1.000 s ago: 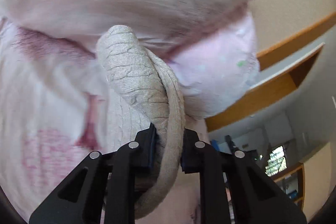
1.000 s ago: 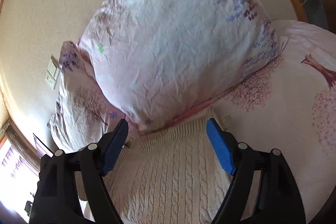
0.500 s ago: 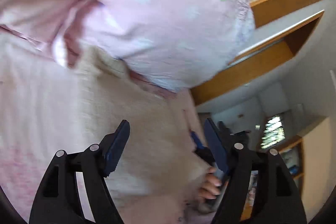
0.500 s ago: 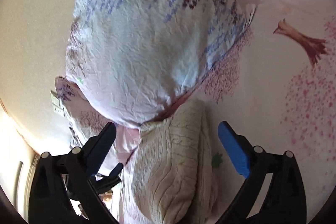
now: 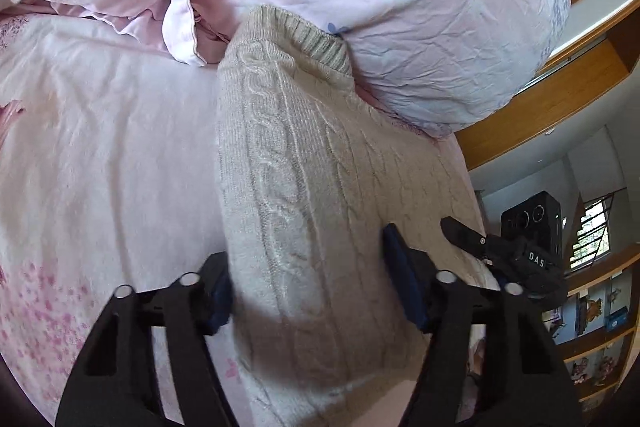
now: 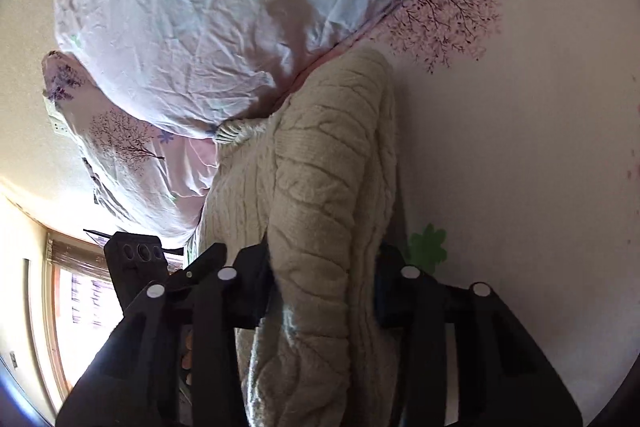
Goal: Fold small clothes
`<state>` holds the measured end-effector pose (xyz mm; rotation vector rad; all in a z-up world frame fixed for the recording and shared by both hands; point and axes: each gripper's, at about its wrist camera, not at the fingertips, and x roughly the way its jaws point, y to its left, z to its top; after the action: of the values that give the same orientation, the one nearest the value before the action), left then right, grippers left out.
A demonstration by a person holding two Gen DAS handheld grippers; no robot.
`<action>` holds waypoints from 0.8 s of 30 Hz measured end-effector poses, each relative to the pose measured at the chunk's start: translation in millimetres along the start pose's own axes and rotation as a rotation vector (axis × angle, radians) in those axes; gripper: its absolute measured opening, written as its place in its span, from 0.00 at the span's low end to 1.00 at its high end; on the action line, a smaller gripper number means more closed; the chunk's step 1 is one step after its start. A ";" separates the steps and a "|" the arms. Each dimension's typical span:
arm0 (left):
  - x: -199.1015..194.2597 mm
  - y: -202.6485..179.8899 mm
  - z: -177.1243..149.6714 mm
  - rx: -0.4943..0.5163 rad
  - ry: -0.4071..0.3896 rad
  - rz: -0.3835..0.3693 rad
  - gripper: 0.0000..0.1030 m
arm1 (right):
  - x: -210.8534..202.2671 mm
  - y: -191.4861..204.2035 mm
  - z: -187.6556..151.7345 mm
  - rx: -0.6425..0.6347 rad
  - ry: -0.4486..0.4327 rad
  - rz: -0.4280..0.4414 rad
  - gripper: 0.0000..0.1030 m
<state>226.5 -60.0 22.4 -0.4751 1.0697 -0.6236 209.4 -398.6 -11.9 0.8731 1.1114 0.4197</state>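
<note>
- Where the cable-knit sweater (image 5: 304, 187) lies folded on the bed (image 5: 100, 155), its long axis runs from frame bottom up to the pillow (image 5: 420, 7), ribbed hem pointing uppermost.
- Left claw (image 5: 308, 291): jaws wide, straddling the sweater's near end, gripping nothing.
- Right claw (image 6: 324, 291): jaws closed against a raised fold of the sweater (image 6: 316, 207); judged nearer for the next fold.

Cable-knit wool sweater (image 5: 304, 187), matt
</note>
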 end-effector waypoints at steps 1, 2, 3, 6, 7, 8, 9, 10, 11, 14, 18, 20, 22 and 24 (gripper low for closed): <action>-10.0 2.4 -1.0 0.009 -0.004 -0.032 0.43 | -3.2 10.6 -4.9 -0.030 -0.011 0.005 0.35; -23.6 3.4 -4.8 0.023 0.000 -0.071 0.39 | -4.4 21.4 -9.1 -0.056 -0.011 0.030 0.34; -40.4 6.0 -7.8 0.041 -0.002 -0.089 0.39 | -3.1 34.1 -14.0 -0.083 0.005 0.075 0.32; -95.4 13.3 -18.7 0.120 -0.085 -0.020 0.40 | 17.8 75.8 -30.7 -0.206 0.058 0.124 0.32; -107.8 19.9 -20.1 0.132 -0.108 0.025 0.41 | 31.0 86.7 -36.0 -0.240 0.076 0.112 0.32; -115.8 27.1 -19.8 0.149 -0.125 0.092 0.46 | 45.6 94.5 -39.7 -0.276 0.089 0.068 0.34; -121.2 34.2 -19.9 0.162 -0.146 0.179 0.49 | 61.5 98.8 -42.3 -0.304 0.090 -0.020 0.37; -125.8 39.9 -20.5 0.162 -0.159 0.270 0.49 | 71.4 98.1 -43.9 -0.296 0.076 -0.122 0.38; -131.0 45.1 -22.5 0.153 -0.166 0.343 0.49 | 73.1 94.6 -44.8 -0.272 0.051 -0.168 0.43; -162.2 43.8 -42.6 0.169 -0.238 0.423 0.67 | 32.3 91.7 -55.7 -0.225 -0.146 -0.193 0.51; -187.5 35.4 -84.8 0.191 -0.277 0.472 0.99 | -14.4 113.4 -104.5 -0.384 -0.201 -0.099 0.93; -177.7 28.7 -105.3 0.179 -0.241 0.510 0.99 | -16.7 122.0 -136.9 -0.465 -0.175 -0.144 0.98; -167.0 28.2 -120.2 0.155 -0.189 0.552 0.99 | -4.2 133.0 -158.2 -0.522 -0.151 -0.229 0.98; -153.0 28.1 -134.0 0.146 -0.135 0.542 0.99 | 10.3 137.5 -176.5 -0.530 -0.135 -0.299 0.98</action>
<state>59.2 55.9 49.8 -0.0860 0.9616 -0.1828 70.9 -237.8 59.7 0.2595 0.9238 0.3740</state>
